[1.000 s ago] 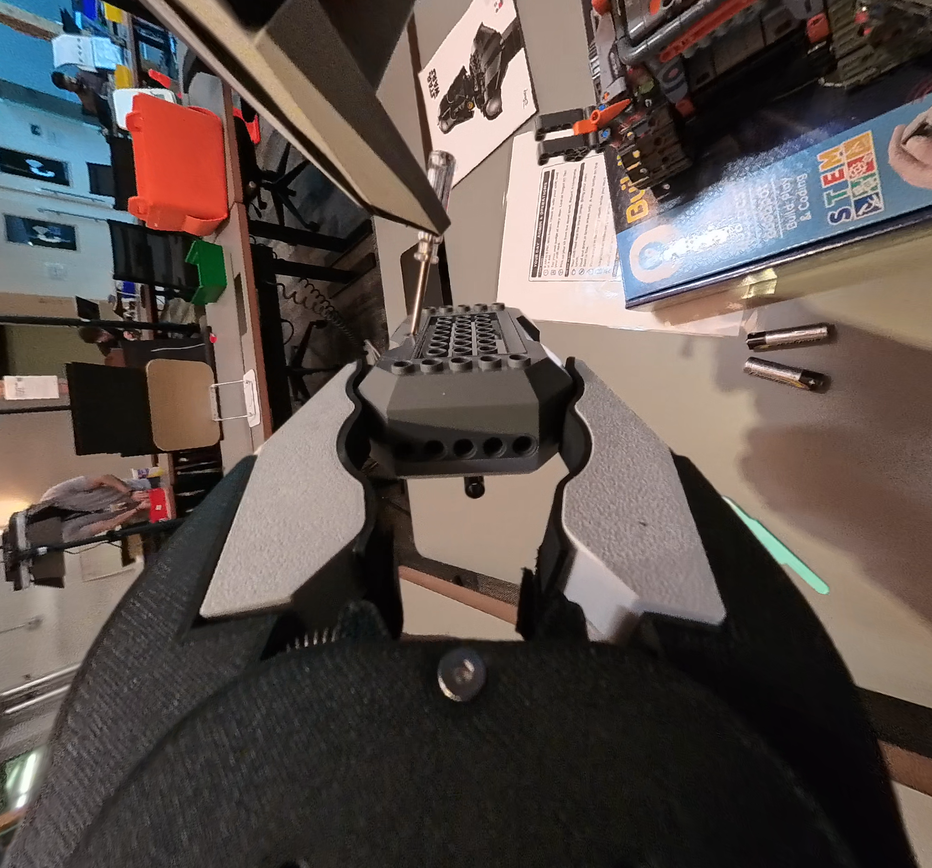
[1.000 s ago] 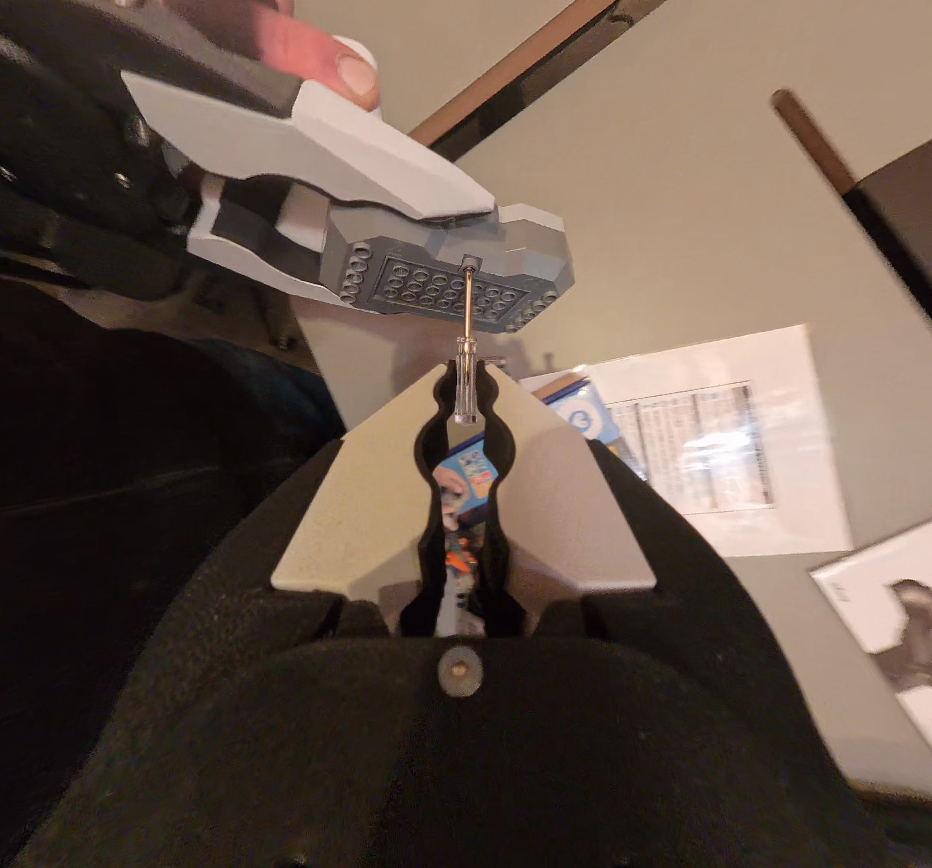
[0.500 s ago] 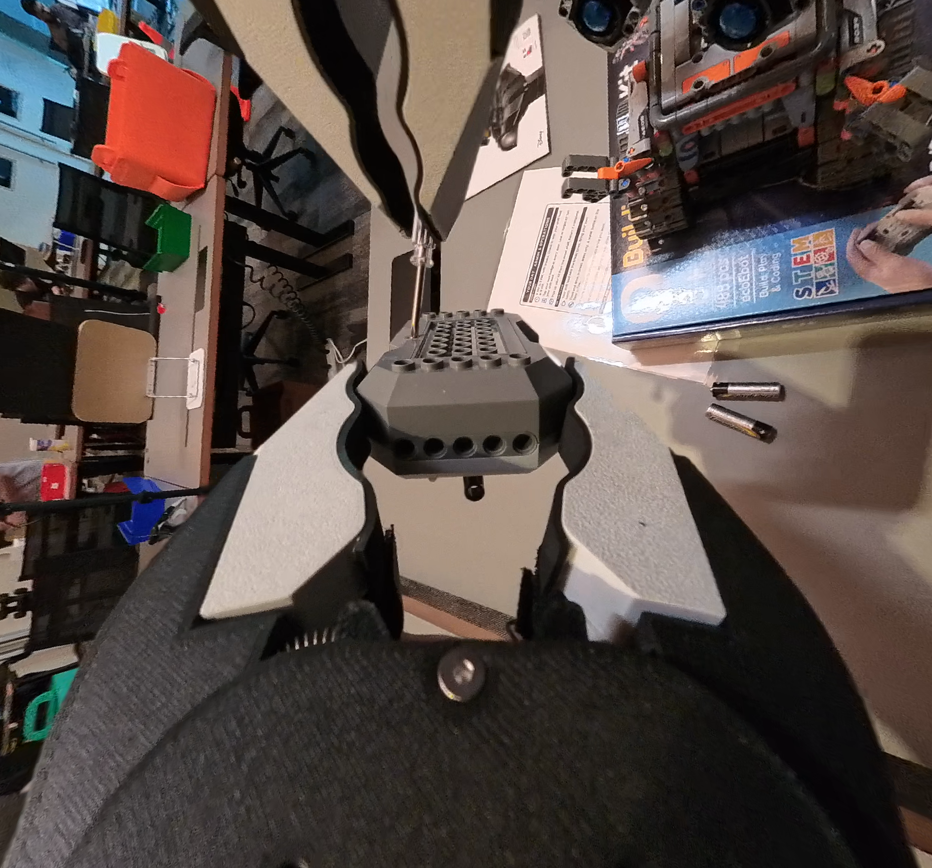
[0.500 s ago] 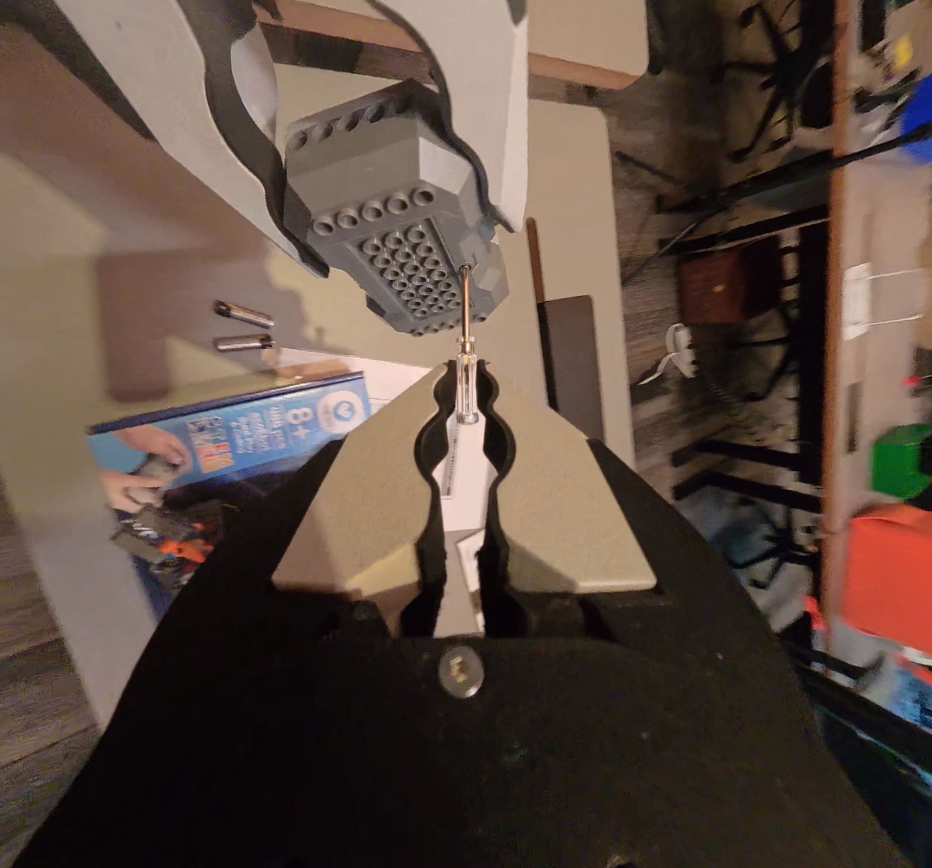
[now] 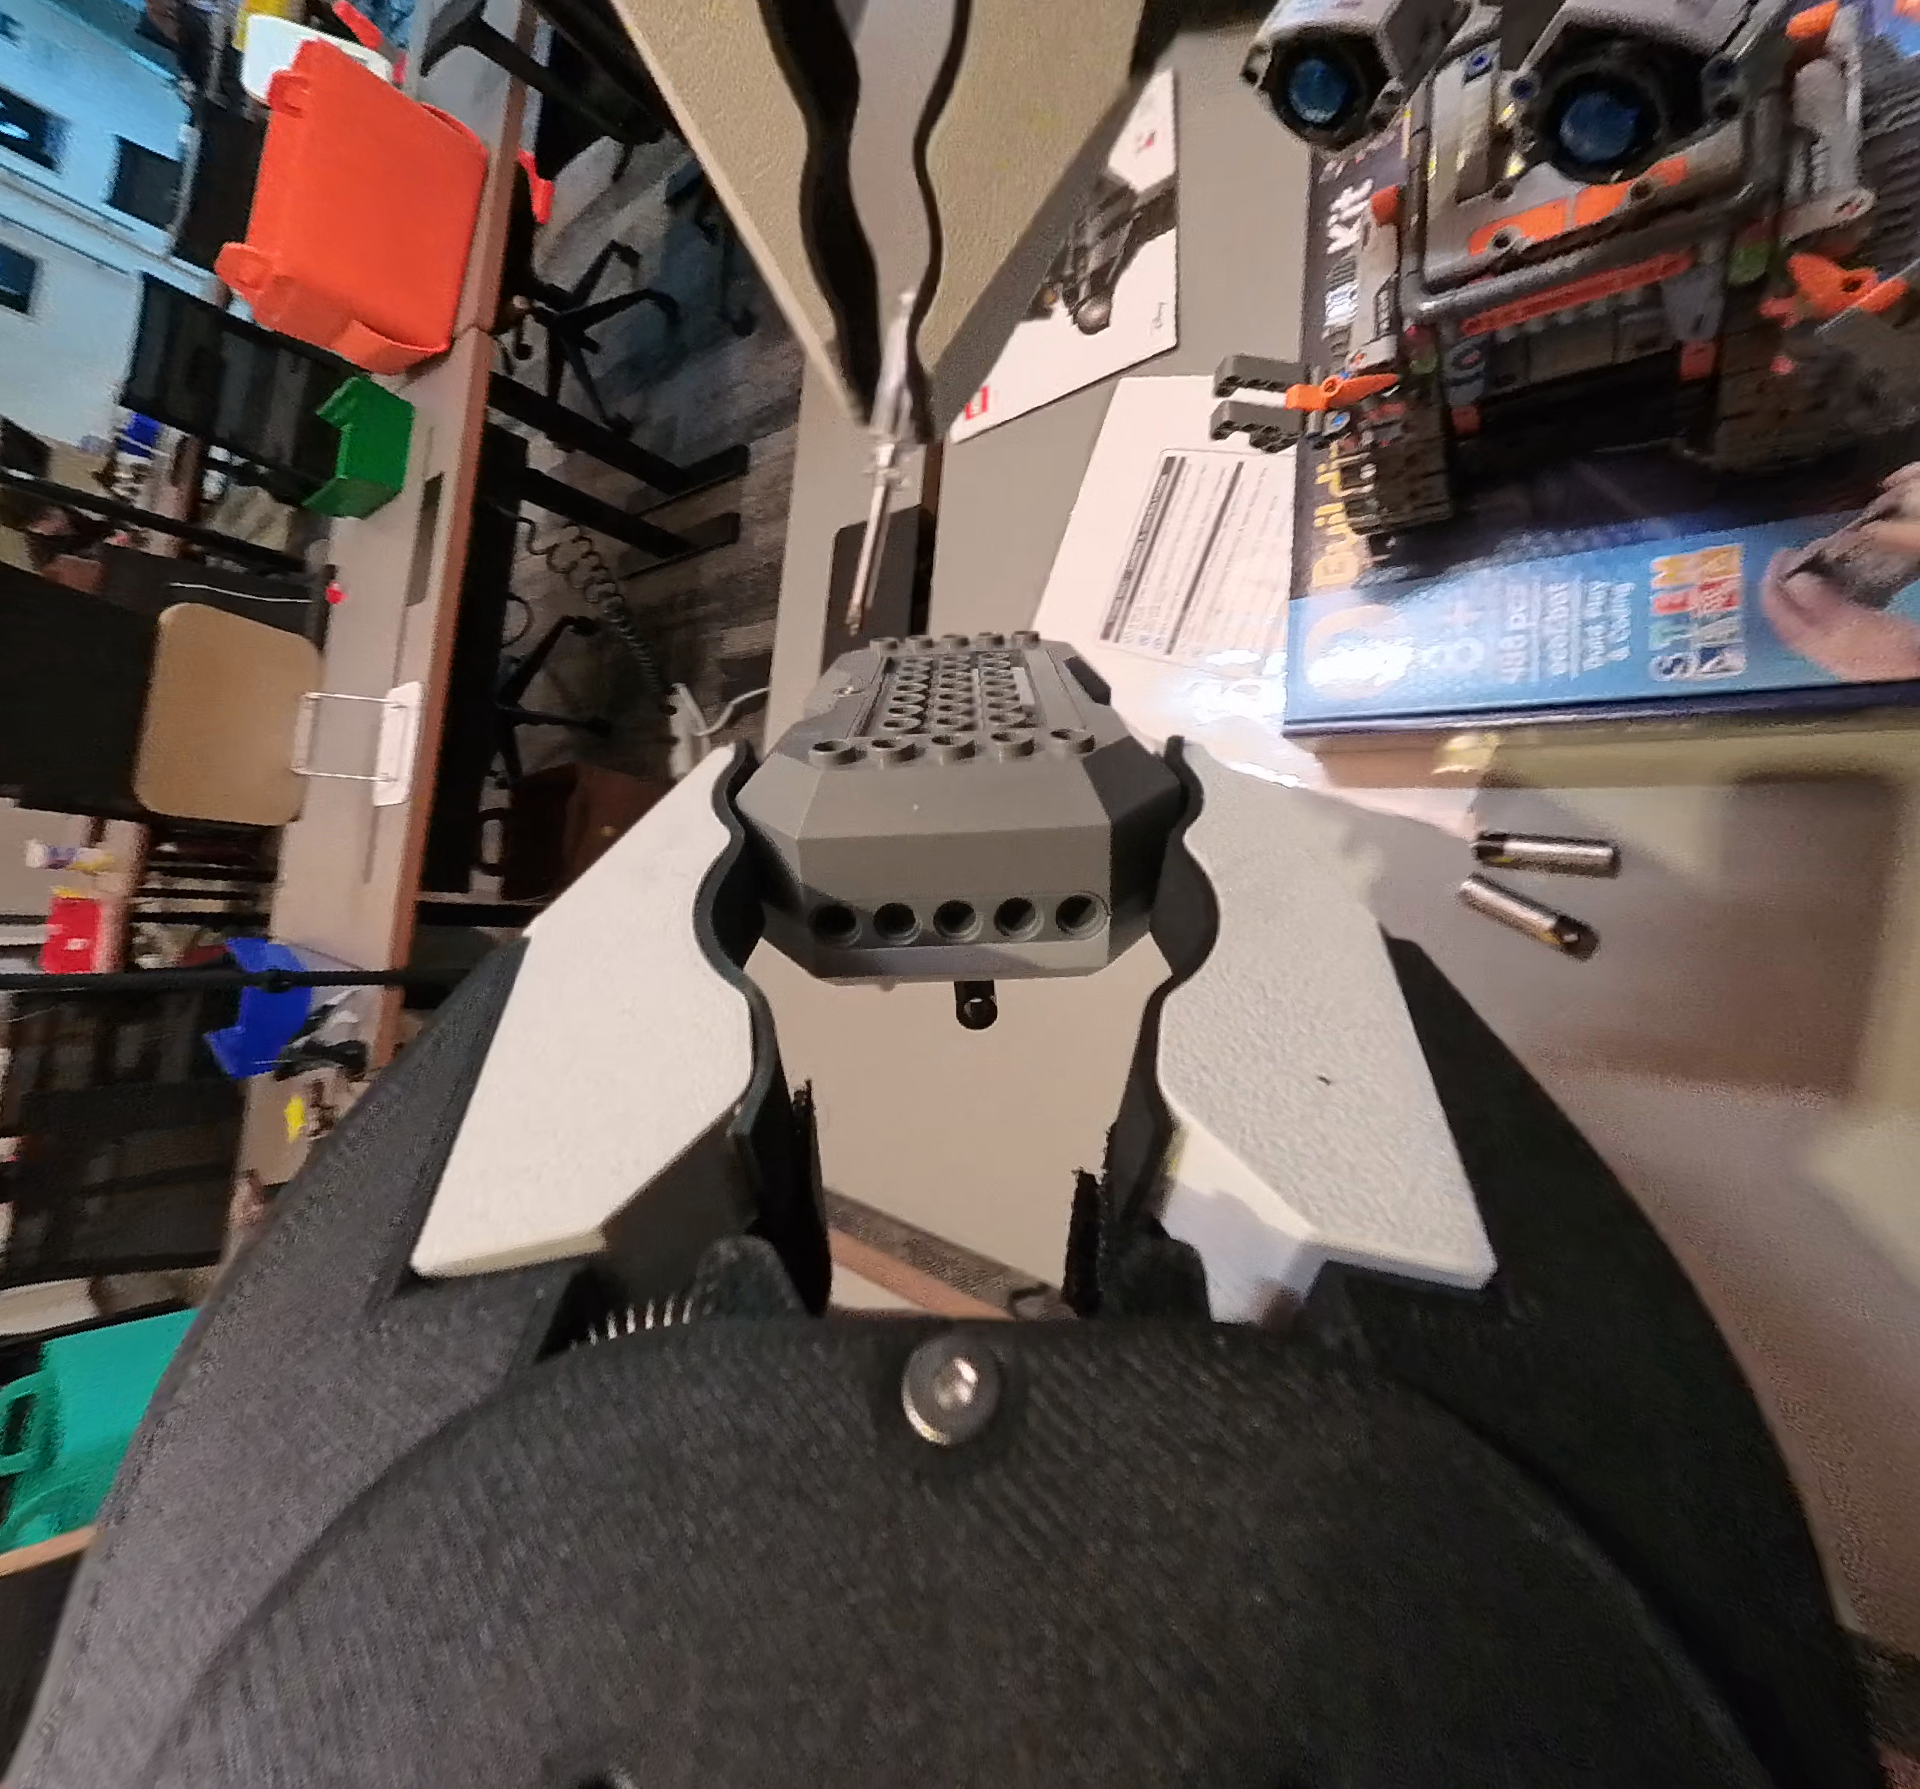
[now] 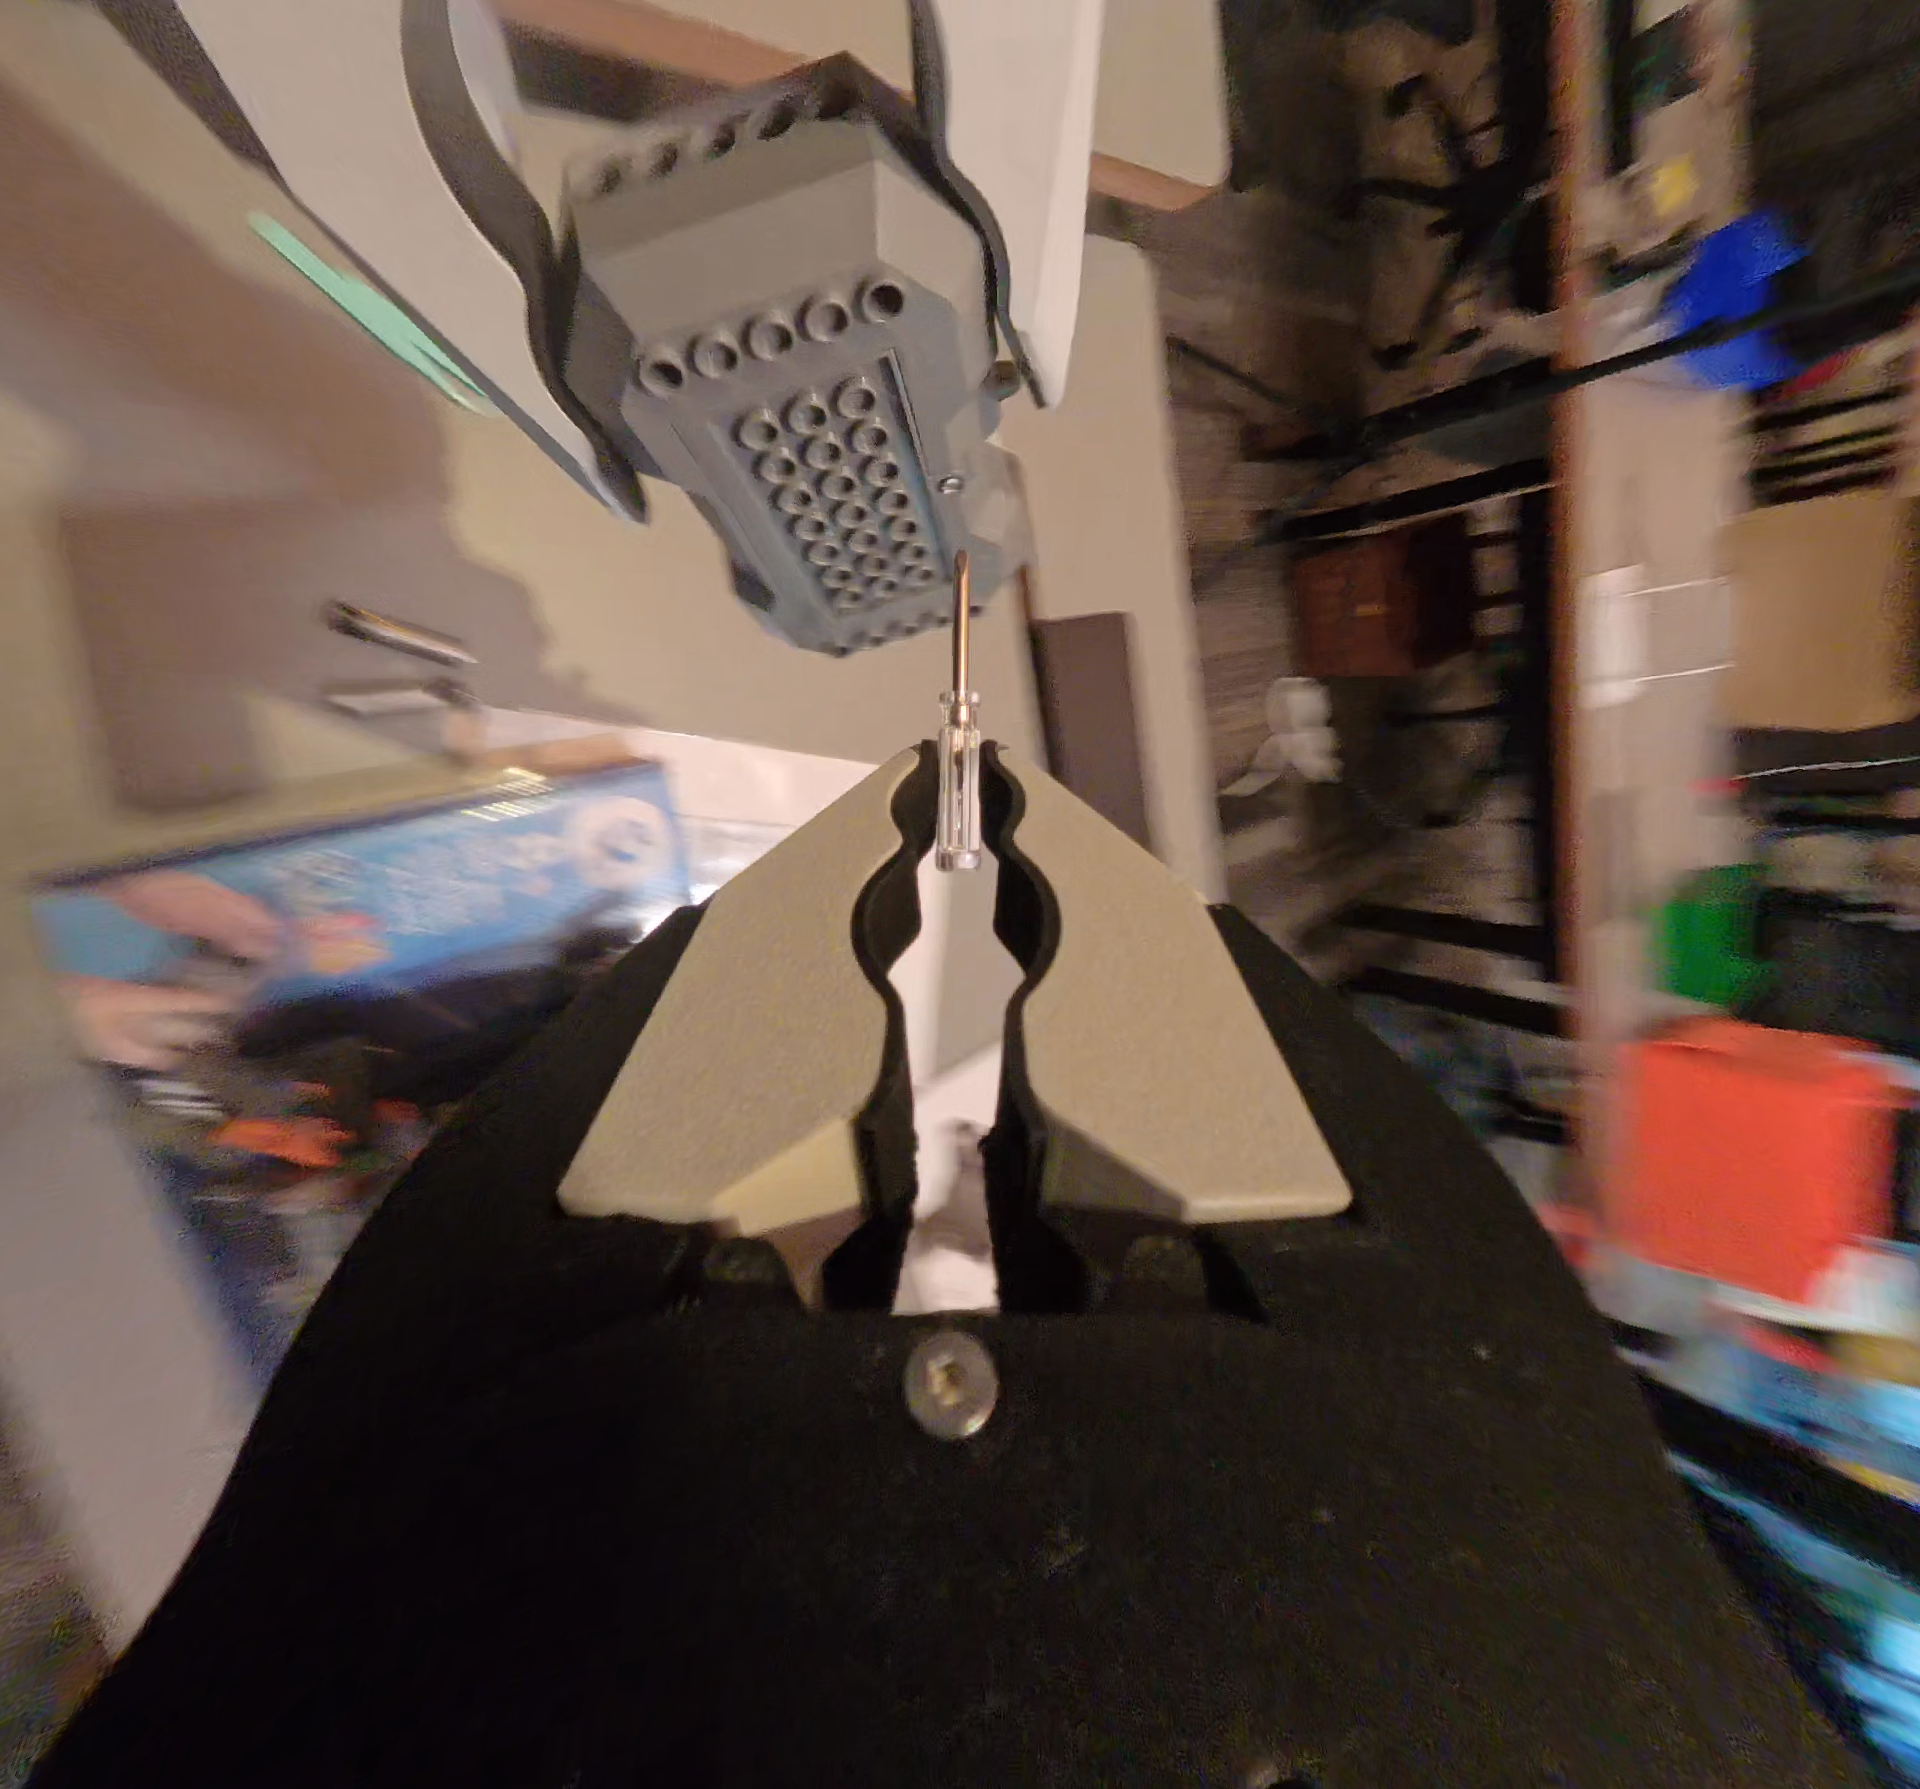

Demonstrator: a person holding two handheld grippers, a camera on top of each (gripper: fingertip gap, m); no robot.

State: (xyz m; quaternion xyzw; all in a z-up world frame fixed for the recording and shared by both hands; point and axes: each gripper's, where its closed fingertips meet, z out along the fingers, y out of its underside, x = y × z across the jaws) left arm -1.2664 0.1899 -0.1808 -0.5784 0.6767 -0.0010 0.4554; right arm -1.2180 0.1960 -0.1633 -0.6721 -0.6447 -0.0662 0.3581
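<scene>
My left gripper point(image 5: 958, 804) is shut on a dark grey studded building-block module point(image 5: 951, 809) and holds it in the air above the table. The module also shows in the right wrist view point(image 6: 800, 409), clamped between the left gripper's pale fingers point(image 6: 1049, 77). My right gripper point(image 6: 958, 763) is shut on a small screwdriver point(image 6: 960, 700) with a clear handle. Its metal tip is just off the module's studded face, near a small screw point(image 6: 951, 484). In the left wrist view the right gripper point(image 5: 888, 389) comes down from above with the screwdriver point(image 5: 873, 513) pointing at the module's far left corner.
A grey-and-orange brick robot point(image 5: 1558, 181) stands on a blue box point(image 5: 1600, 638) at the right. Two batteries point(image 5: 1538, 882) lie on the beige table point(image 5: 1662, 1064). Printed sheets point(image 5: 1184, 544) lie beyond. Shelves with an orange bin point(image 5: 353, 201) and a green bin point(image 5: 358, 446) fill the left. About 6 cm separates my left fingertips from my right.
The screwdriver tip has pulled back off the module's studded face, leaving a small gap. Both grippers swung round together, and the right wrist view is blurred by motion.
</scene>
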